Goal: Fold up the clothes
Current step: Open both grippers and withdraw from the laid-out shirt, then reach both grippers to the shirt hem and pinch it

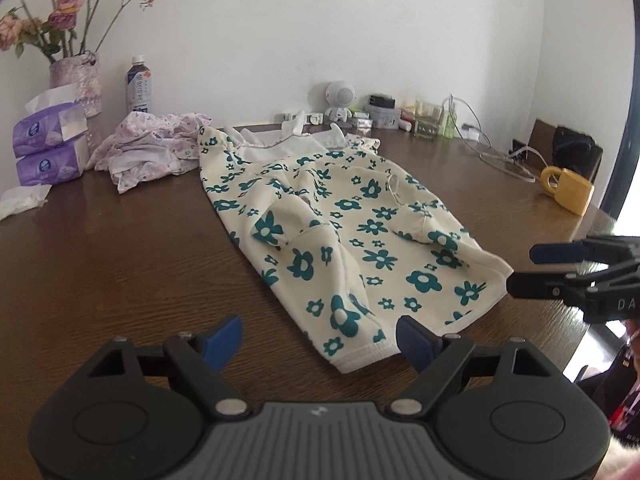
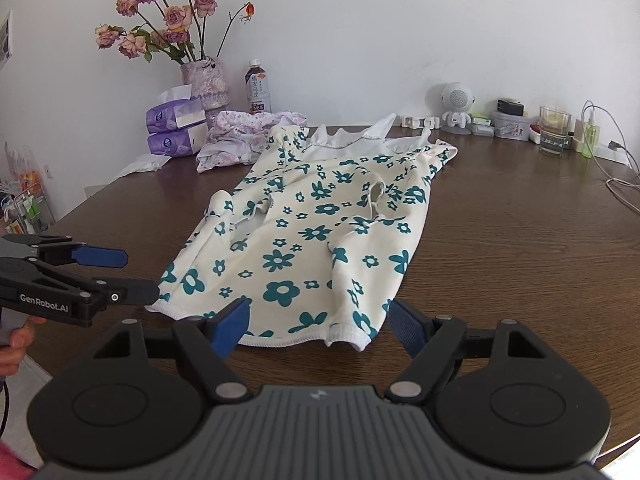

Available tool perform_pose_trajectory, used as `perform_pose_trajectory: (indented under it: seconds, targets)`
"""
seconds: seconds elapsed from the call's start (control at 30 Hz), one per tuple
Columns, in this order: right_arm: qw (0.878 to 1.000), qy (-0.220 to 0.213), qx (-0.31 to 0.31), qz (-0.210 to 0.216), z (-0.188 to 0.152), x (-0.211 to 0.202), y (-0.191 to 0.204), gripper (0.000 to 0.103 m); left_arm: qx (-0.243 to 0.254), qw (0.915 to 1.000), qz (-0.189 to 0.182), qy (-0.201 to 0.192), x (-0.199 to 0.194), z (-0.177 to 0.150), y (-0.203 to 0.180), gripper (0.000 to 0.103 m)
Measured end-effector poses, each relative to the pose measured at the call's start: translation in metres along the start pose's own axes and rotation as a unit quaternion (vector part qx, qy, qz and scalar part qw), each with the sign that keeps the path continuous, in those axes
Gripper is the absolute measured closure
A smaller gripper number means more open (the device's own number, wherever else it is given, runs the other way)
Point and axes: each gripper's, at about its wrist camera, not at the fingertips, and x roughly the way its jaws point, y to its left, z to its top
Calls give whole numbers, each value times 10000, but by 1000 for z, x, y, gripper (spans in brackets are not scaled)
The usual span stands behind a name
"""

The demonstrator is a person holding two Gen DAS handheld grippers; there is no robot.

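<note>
Cream cloth printed with teal flowers, the garment (image 1: 344, 236) lies spread flat on the dark wooden desk (image 1: 120, 248), its white collar toward the wall and its hem toward the cameras; the left gripper (image 1: 320, 340) hovers just short of the hem's left corner, fingers (image 1: 224, 338) spread wide and holding nothing; the right gripper (image 2: 320, 322) sits at the hem's right end, fingers (image 2: 404, 328) likewise wide apart and empty, the hem between them; a crumpled pink garment (image 2: 244, 136) lies near the collar.
</note>
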Motion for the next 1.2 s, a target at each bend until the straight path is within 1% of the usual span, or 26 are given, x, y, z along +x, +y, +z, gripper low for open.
perform_pose_trajectory:
  seconds: [0.07, 0.13, 0.2, 0.23, 0.27, 0.33, 0.47, 0.57, 0.6, 0.67, 0.7, 0.73, 0.77, 0.8, 0.87, 0.9, 0.93, 0.97, 1.0, 1.03, 1.1, 1.2]
  targets:
    - [9998, 172, 32, 95, 5, 1, 0, 26, 315, 9994, -44, 137, -2, 4, 1, 21]
    - [9983, 465, 91, 344, 9, 5, 0, 34, 664, 9974, -57, 259, -3, 9, 2, 24]
    - [9961, 705, 124, 524, 15, 8, 4, 39, 971, 9947, -64, 341, -3, 15, 4, 27]
    - [9954, 759, 94, 576, 18, 10, 7, 42, 1067, 9937, -79, 349, -3, 19, 5, 27]
    - [9947, 809, 61, 625, 22, 12, 11, 42, 1150, 9927, -118, 358, -1, 22, 6, 28]
    - [9944, 843, -89, 633, 27, 18, 21, 42, 1276, 9906, -262, 422, 4, 29, 8, 31]
    - [9928, 1022, -414, 471, 33, 38, 36, 43, 1406, 9855, -668, 669, 21, 37, 8, 39]
    - [9890, 1214, -634, 566, 34, 52, 44, 44, 1502, 9793, -1028, 889, 32, 39, 6, 50]
    - [9873, 1279, -713, 613, 34, 56, 47, 44, 1573, 9771, -1086, 935, 35, 39, 4, 55]
    - [9838, 1416, -943, 563, 33, 64, 53, 45, 1712, 9734, -1135, 1016, 42, 39, 2, 59]
    - [9819, 1489, -1048, 524, 32, 68, 55, 48, 1776, 9715, -1142, 1077, 45, 39, 0, 65]
    - [9797, 1566, -1147, 498, 31, 72, 55, 51, 1846, 9688, -1179, 1156, 48, 38, -1, 77]
    - [9780, 1627, -1210, 494, 30, 75, 53, 51, 1909, 9655, -1247, 1258, 51, 37, -2, 81]
    - [9762, 1686, -1270, 491, 29, 77, 52, 50, 1991, 9630, -1276, 1292, 52, 37, -5, 85]
    - [9744, 1789, -1197, 656, 31, 81, 44, 53, 2238, 9565, -1296, 1347, 52, 37, -11, 89]
    - [9737, 1826, -1169, 707, 32, 81, 41, 64, 2347, 9531, -1306, 1391, 53, 37, -16, 92]
    - [9729, 1830, -1221, 716, 32, 80, 37, 81, 2455, 9496, -1314, 1435, 53, 37, -20, 92]
    - [9721, 1832, -1277, 722, 32, 79, 34, 86, 2532, 9472, -1313, 1465, 54, 37, -24, 92]
    - [9712, 1835, -1333, 729, 32, 78, 31, 94, 2607, 9447, -1311, 1495, 55, 37, -29, 92]
    - [9704, 1852, -1376, 711, 32, 76, 26, 99, 2634, 9427, -1335, 1551, 58, 39, -32, 92]
    - [9688, 1890, -1459, 672, 32, 73, 15, 99, 2655, 9389, -1437, 1652, 62, 42, -41, 92]
    - [9661, 1945, -1584, 615, 31, 67, 0, 100, 2864, 9288, -1617, 1705, 71, 45, -64, 92]
